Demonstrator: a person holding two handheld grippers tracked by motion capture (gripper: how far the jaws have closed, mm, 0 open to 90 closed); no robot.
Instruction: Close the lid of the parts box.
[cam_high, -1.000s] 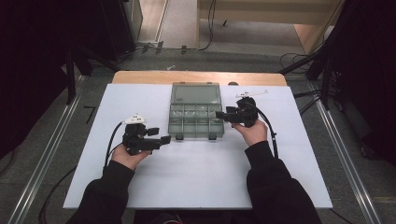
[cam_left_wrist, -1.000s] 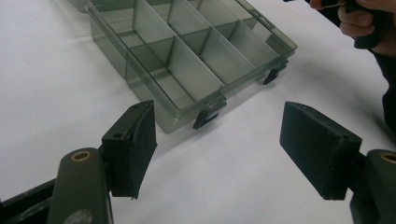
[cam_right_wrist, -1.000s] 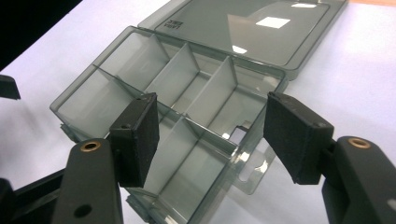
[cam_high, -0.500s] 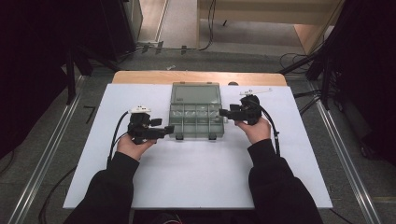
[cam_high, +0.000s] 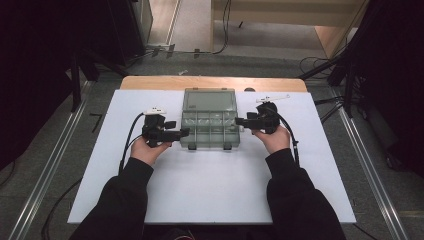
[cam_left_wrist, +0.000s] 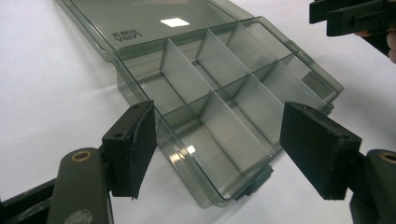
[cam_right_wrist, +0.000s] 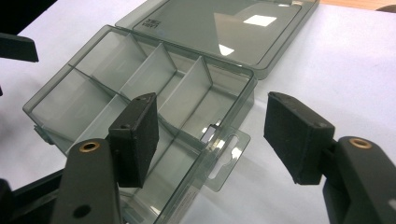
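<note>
Presently:
Box: clear compartment box (cam_high: 210, 120), lid open, on desk (cam_high: 210, 180).
Left gripper (cam_high: 183, 133): fingers spread, at box's left end.
Right gripper (cam_high: 239, 121): fingers spread, at box's right end.

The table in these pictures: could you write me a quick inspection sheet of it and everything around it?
Surface: white tabletop, bare in front.
Job's things: clear compartment box, lid laid open flat behind it; compartments look empty.
Clutter: nothing seen.
Grippers: left gripper open at the box's left side; right gripper open at its right side; both a little apart from it.
Cables: black cable trails from the left gripper; another from the right.
Surroundings: grey floor, metal rails, loose floor cables.
</note>
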